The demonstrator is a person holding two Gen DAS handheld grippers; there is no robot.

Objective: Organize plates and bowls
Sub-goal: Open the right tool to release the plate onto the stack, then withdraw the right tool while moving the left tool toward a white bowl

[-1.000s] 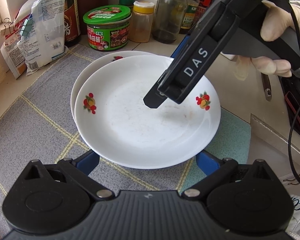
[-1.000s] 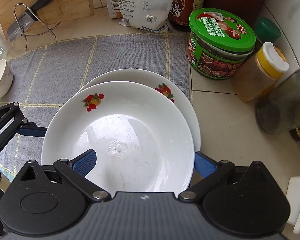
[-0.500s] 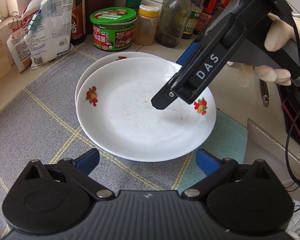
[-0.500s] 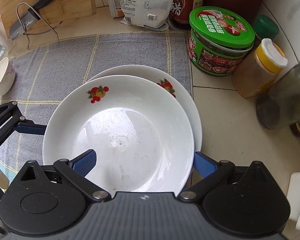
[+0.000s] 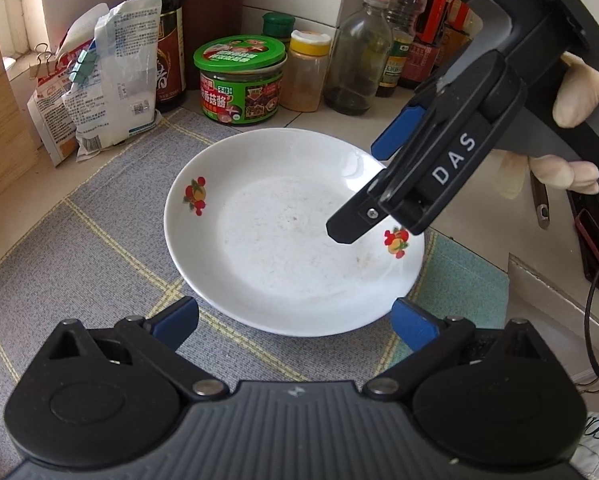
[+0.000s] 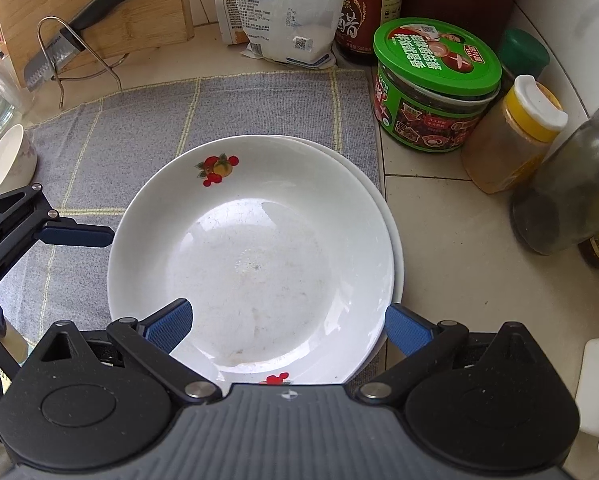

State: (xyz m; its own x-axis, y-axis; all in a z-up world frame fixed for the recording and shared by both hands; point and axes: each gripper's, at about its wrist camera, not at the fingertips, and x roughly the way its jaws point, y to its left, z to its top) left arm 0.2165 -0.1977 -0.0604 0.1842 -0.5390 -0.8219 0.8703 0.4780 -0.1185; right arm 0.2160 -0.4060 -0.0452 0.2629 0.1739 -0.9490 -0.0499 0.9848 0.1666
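Note:
A white plate point(image 5: 283, 236) with fruit decals lies on a grey checked cloth point(image 5: 79, 256). It rests on a second white plate, of which only a rim sliver point(image 6: 395, 236) shows in the right wrist view. My left gripper point(image 5: 295, 322) is open at the plate's near edge, holding nothing. One of its blue fingers point(image 6: 79, 237) shows left of the plates in the right wrist view. My right gripper point(image 5: 359, 194) hangs open above the plate's right side, held by a gloved hand point(image 5: 567, 168). In its own view the right gripper point(image 6: 289, 328) straddles the top plate's near rim.
A green-lidded jar point(image 6: 435, 84), a yellow-capped spice jar point(image 6: 515, 136) and bottles point(image 5: 355, 68) stand close behind the plates. Clipped bags point(image 5: 107, 92) lean at the back left. A knife on a wire rack point(image 6: 71, 48) fronts a cutting board. Small white bowls point(image 6: 7, 160) stand at the cloth's left edge.
The top plate has shifted from an offset position to sit almost squarely over the lower plate. Both grippers have drawn back and up from the plates, staying open.

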